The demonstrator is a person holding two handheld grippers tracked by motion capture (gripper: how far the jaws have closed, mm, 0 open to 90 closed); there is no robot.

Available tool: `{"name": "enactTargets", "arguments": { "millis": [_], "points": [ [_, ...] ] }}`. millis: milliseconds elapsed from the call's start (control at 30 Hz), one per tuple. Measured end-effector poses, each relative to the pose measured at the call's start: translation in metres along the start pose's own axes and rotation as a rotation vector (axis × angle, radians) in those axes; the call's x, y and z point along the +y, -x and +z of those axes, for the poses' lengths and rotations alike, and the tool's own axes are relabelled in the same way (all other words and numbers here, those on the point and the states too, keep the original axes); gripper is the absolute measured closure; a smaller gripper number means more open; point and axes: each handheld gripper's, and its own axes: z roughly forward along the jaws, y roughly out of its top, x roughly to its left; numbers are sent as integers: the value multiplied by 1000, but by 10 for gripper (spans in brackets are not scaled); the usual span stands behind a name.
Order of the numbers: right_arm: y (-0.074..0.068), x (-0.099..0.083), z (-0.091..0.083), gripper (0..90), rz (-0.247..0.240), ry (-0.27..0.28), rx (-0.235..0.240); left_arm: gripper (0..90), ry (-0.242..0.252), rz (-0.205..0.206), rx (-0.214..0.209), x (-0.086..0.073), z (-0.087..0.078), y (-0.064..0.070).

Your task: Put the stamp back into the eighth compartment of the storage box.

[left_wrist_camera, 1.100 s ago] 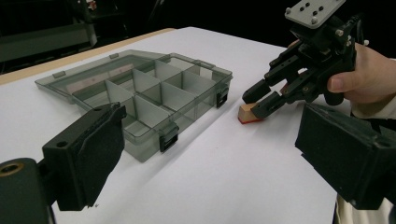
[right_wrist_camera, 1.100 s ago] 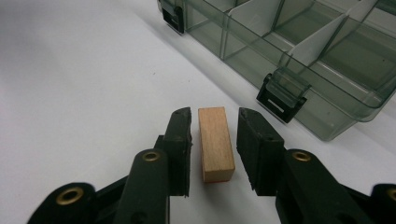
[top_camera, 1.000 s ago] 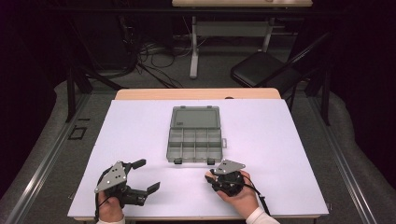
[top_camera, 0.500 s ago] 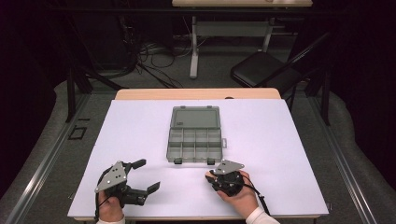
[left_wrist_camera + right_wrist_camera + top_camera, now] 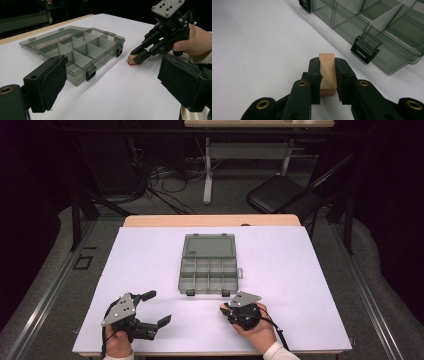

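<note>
Right gripper (image 5: 327, 75) clenching a small tan wooden block (image 5: 327, 72) beside the open smoky-grey plastic compartment box (image 5: 387, 30); left gripper (image 5: 112, 87) resting spread wide, holding nothing.

Overhead view; two low gripper close-ups

A rectangular table with a white top (image 5: 300, 270) and a pale wooden edge at its far side carries a smoky-grey transparent plastic compartment box (image 5: 208, 275), lying open near the middle with its lid flat behind it. Just beside the box's near edge, a small light wooden block (image 5: 133, 60) rests on the white surface.
</note>
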Motion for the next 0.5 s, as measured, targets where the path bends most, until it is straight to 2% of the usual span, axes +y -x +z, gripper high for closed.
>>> {"name": "enactTargets", "arguments": {
  "millis": [500],
  "points": [
    [5, 3, -9, 761, 18, 44, 1, 84, 1, 0, 4, 0, -1, -1]
  ]
}}
